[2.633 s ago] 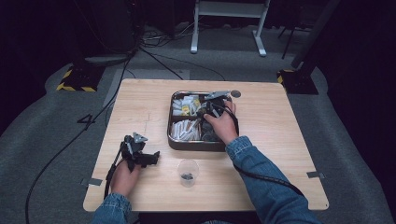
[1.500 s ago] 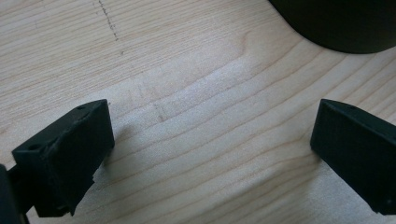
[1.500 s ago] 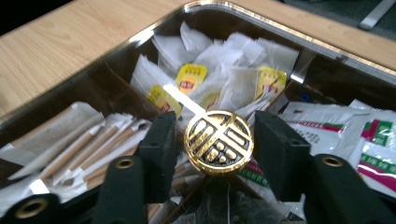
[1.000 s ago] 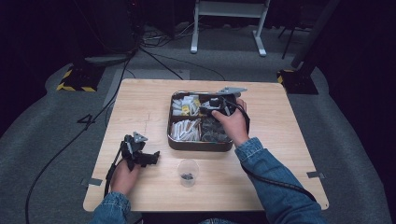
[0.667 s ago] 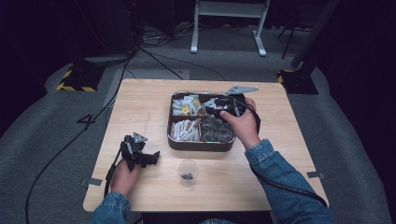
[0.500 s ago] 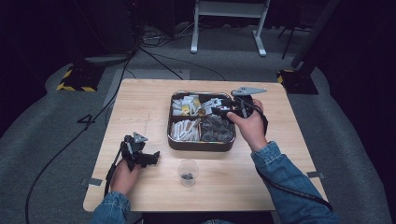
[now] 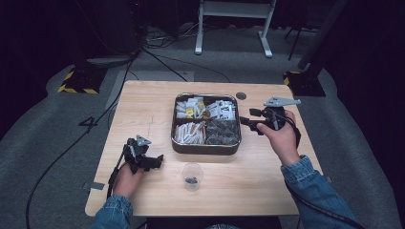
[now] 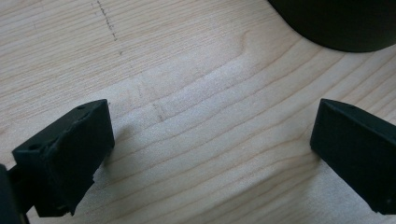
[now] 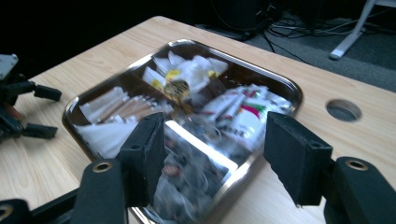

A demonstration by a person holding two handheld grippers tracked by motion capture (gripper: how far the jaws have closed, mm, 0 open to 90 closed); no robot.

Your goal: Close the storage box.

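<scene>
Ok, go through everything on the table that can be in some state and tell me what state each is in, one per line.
Metal tray: on the table, four compartments, all holding packets.
Plastic cup: upright, a few small dark things at its bottom.
Left hand-held gripper: open, nothing between its jaws, low over bare wood.
Right hand-held gripper: open, nothing held, beside the tray's right edge, pointing at the tray.

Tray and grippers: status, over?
Right gripper open, empty, beside the tray. Left gripper open on bare table. Cup stands near the tray. Nothing in the way.
</scene>
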